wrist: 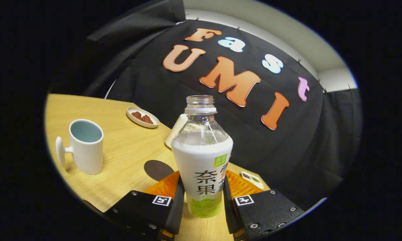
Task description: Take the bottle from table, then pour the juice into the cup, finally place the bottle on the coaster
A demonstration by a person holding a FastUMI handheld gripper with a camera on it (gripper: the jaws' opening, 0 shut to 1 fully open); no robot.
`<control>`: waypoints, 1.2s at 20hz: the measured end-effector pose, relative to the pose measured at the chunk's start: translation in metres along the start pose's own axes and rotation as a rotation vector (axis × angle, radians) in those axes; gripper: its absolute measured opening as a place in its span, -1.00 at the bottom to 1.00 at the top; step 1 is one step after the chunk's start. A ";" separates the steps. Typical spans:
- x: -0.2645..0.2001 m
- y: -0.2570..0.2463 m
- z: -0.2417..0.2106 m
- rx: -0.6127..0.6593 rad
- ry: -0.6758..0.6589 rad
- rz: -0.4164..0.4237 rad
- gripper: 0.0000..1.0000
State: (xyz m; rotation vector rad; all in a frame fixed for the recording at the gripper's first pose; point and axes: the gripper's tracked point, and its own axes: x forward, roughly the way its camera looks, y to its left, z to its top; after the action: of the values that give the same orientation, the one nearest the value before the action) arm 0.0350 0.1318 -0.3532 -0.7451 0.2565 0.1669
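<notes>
Gripper view: the camera looks along the tongs [202, 197] over a wooden surface [127, 150] toward the booth's black cloth wall.
Tongs: closed on the bottle [202, 160], one finger pressing each flank of its lower, labelled part.
Bottle: upright between the fingers, cap off, neck open, clear shoulder above the label (no liquid level can be made out through it).
Bottle base: looks to be at or barely off the surface; I cannot tell which.
Why held so: a low grip on both sides leaves the neck free, which should suit tipping toward the cup; judged from this, the pick-up is in hand and the pouring not yet begun.
Cup [86, 145]: white, handle turned away from the bottle, standing open-mouthed well off to the left of the fingers.
Coaster [158, 169]: dark round disc lying flat between cup and bottle, just ahead of the left finger; bare, ready for the last step.
Other things: a small dish [142, 117] with reddish pieces farther back; a pale cone-like object [176, 130] half hidden behind the bottle; a small flat item [253, 179] beyond the right finger.
In the way: nothing stands between bottle and cup; the path crosses over the coaster (flat, so no hindrance).
</notes>
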 end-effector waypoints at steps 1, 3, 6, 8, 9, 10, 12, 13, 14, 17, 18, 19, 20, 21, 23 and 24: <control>0.001 -0.001 0.006 -0.058 -0.017 -0.018 0.08; 0.004 -0.002 0.014 -0.163 -0.055 -0.047 0.08; 0.001 -0.002 0.027 -0.322 -0.119 -0.089 0.08; -0.002 0.000 0.037 -0.437 -0.169 -0.119 0.08; -0.003 0.002 0.042 -0.497 -0.194 -0.135 0.08; -0.002 0.004 0.046 -0.550 -0.214 -0.146 0.07; -0.001 0.011 0.048 -0.635 -0.242 -0.147 0.07; -0.002 0.013 0.049 -0.669 -0.250 -0.147 0.07; -0.002 0.014 0.052 -0.700 -0.263 -0.146 0.07; -0.002 0.018 0.059 -0.787 -0.291 -0.157 0.07; -0.001 0.018 0.060 -0.814 -0.297 -0.159 0.07; 0.001 0.019 0.060 -0.836 -0.304 -0.158 0.07; 0.006 0.025 0.061 -0.855 -0.309 -0.155 0.07; 0.006 0.028 0.063 -0.871 -0.314 -0.151 0.07; 0.008 0.033 0.064 -0.898 -0.325 -0.146 0.07; 0.008 0.036 0.066 -0.914 -0.332 -0.145 0.07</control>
State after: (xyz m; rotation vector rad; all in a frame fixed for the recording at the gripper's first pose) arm 0.0447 0.2037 -0.3325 -1.6161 -0.2188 0.2697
